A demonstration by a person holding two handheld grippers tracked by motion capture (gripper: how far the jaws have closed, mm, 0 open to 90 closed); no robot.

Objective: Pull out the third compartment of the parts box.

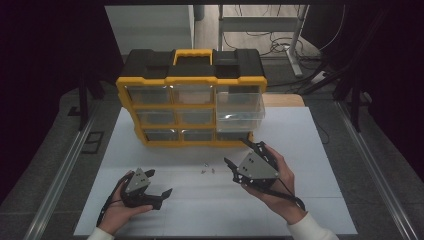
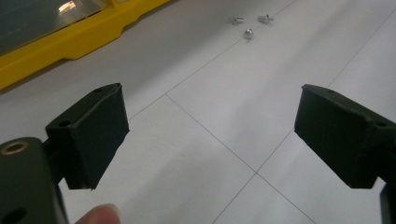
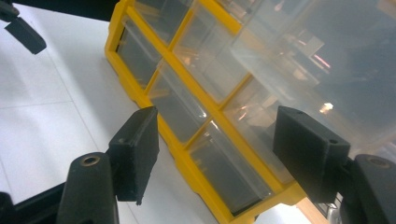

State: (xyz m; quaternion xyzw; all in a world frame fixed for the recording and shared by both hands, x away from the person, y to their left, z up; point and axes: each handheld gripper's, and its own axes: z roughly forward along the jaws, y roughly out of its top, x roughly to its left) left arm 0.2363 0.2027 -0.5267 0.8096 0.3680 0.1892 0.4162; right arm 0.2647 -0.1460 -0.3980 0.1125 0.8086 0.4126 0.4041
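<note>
On the white table top (image 1: pixel 300 150), midway between the two hand-held tools, lies a small cluster of three silver screws (image 1: pixel 207 169), loose on the bare surface and touching neither tool. Item one: left gripper (image 1: pixel 159 187), held low at the near left, jaws spread wide and empty; in the left gripper view the screws (image 2: pixel 248 24) sit ahead of the jaws and a little to the right, well apart from the pads. Item two: right gripper (image 1: pixel 239 157), held at the near right, jaws likewise parted with nothing between them, aimed up toward the yellow organiser (image 1: pixel 192 142); its own view looks onto the lower clear drawers (image 3: pixel 187 112). Item three: organiser, upright at the far middle of the table, black top with yellow handle, one clear drawer (image 1: pixel 240 112) on its right column pulled out toward the person. Relation of note: screws lie forward and right of the left tool, left of the right tool; the right tool's nearer jaw tip looks slightly closer, judged from above. Screw long axes too small to read.
</note>
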